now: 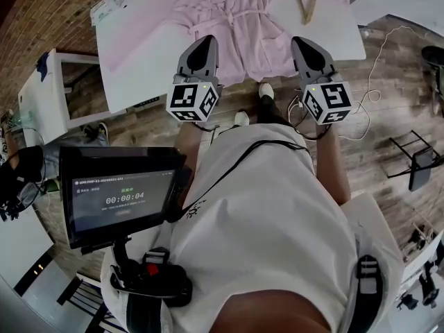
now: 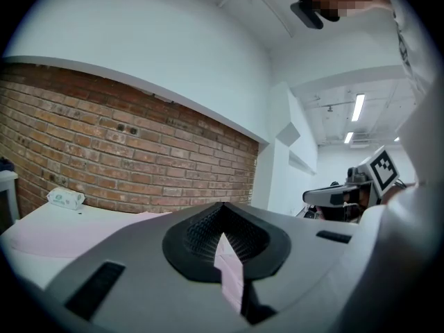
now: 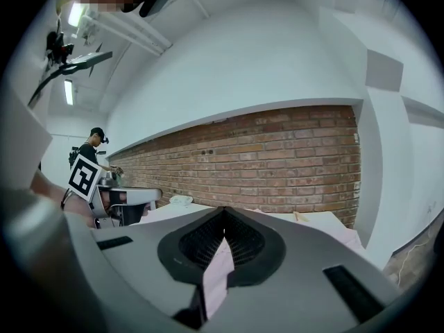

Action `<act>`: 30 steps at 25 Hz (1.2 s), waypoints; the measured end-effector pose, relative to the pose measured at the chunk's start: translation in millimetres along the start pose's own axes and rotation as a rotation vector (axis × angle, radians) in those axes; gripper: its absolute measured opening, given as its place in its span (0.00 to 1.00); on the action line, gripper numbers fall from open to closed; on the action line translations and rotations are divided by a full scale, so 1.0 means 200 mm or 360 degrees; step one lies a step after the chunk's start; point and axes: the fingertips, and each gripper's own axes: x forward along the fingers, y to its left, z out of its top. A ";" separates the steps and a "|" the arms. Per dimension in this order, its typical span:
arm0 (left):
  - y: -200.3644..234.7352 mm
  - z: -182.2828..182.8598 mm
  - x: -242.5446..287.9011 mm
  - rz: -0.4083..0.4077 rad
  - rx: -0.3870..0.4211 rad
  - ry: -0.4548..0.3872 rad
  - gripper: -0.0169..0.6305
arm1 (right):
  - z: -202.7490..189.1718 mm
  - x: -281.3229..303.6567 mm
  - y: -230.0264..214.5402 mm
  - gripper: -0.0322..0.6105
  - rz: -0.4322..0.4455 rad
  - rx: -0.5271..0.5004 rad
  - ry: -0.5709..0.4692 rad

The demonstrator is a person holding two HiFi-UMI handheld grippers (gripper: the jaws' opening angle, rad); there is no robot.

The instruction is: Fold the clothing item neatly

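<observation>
Pink robe (image 1: 239, 9) is spread flat on the white counter (image 1: 132, 54), just past the fingers. Its bottom edge lies at the near side, where both pairs of fingers are. The left gripper (image 1: 205, 44) is clenched on a bit of pink cloth at one side of that edge. The right gripper (image 1: 300, 42) is clenched on a bit at the other side. In each gripper view a thin strip of pink is seen pinched between the black pads, with no gap left.

The two grips are kept well apart. This is most likely so that the bottom edge is held straight and can be lifted as one line, then carried over toward the top, far beyond the fingers. Both grippers are pointed about level, along the counter, which suits a thin edge lying flat.

The robe looks soft and thin. It is opened out, with a belt (image 1: 244, 18) across the middle, ahead of and between the fingers, and some wrinkles around it. No fold looks made yet.
</observation>
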 end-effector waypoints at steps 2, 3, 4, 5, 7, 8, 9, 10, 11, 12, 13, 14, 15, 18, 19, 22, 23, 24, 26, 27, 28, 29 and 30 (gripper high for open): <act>0.04 0.00 0.07 0.0033 -0.0010 0.0006 0.01 | -0.01 0.10 -0.04 0.05 0.0046 -0.0004 0.0027; 0.05 0.00 0.10 0.0051 -0.0016 0.0005 0.01 | -0.01 0.14 -0.06 0.05 0.0073 -0.0011 0.0036; 0.07 0.01 0.13 0.0067 -0.0022 0.0001 0.01 | -0.01 0.18 -0.07 0.05 0.0103 -0.0018 0.0039; 0.08 0.02 0.16 0.0081 -0.0026 -0.0005 0.01 | 0.01 0.23 -0.09 0.05 0.0137 -0.0027 0.0040; 0.10 0.04 0.23 0.0108 -0.0031 -0.0011 0.01 | 0.04 0.33 -0.11 0.05 0.0214 -0.0053 0.0038; 0.12 0.04 0.26 0.0125 -0.0036 -0.0012 0.01 | 0.05 0.38 -0.12 0.05 0.0256 -0.0069 0.0039; 0.13 0.04 0.29 0.0146 -0.0042 -0.0013 0.01 | 0.05 0.42 -0.13 0.05 0.0297 -0.0084 0.0041; 0.14 0.04 0.32 0.0170 -0.0047 -0.0015 0.01 | 0.06 0.46 -0.13 0.05 0.0336 -0.0095 0.0044; 0.15 0.04 0.35 0.0195 -0.0049 -0.0019 0.01 | 0.06 0.50 -0.14 0.05 0.0372 -0.0103 0.0047; 0.16 0.04 0.37 0.0220 -0.0049 -0.0025 0.01 | 0.06 0.54 -0.14 0.05 0.0408 -0.0107 0.0052; 0.17 0.05 0.39 0.0245 -0.0050 -0.0032 0.01 | 0.06 0.57 -0.14 0.05 0.0442 -0.0108 0.0057; 0.18 0.06 0.41 0.0269 -0.0051 -0.0040 0.01 | 0.05 0.60 -0.14 0.05 0.0474 -0.0108 0.0062; 0.19 0.06 0.42 0.0291 -0.0052 -0.0047 0.01 | 0.05 0.63 -0.14 0.05 0.0503 -0.0110 0.0068; 0.20 0.08 0.44 0.0327 -0.0047 -0.0040 0.01 | 0.04 0.68 -0.12 0.05 0.0560 -0.0120 0.0077; 0.21 0.08 0.44 0.0328 -0.0044 -0.0033 0.01 | 0.05 0.68 -0.11 0.05 0.0568 -0.0121 0.0074; 0.25 0.09 0.45 0.0320 -0.0035 -0.0022 0.01 | 0.06 0.74 -0.10 0.05 0.0559 -0.0120 0.0076; 0.28 0.08 0.46 0.0308 -0.0044 -0.0011 0.01 | 0.05 0.77 -0.09 0.05 0.0545 -0.0122 0.0091; 0.31 0.06 0.47 0.0290 -0.0059 0.0005 0.01 | 0.04 0.81 -0.08 0.05 0.0528 -0.0126 0.0112; 0.36 0.03 0.48 0.0250 -0.0093 0.0033 0.01 | 0.03 0.86 -0.07 0.05 0.0491 -0.0123 0.0141; 0.37 0.02 0.50 0.0233 -0.0099 0.0037 0.01 | 0.03 0.87 -0.07 0.05 0.0474 -0.0108 0.0139; 0.38 0.03 0.51 0.0222 -0.0093 0.0035 0.01 | 0.04 0.87 -0.08 0.05 0.0460 -0.0087 0.0130; 0.38 0.04 0.52 0.0215 -0.0083 0.0030 0.01 | 0.05 0.86 -0.09 0.05 0.0447 -0.0068 0.0119; 0.38 0.04 0.53 0.0214 -0.0079 0.0023 0.01 | 0.06 0.85 -0.10 0.05 0.0433 -0.0056 0.0112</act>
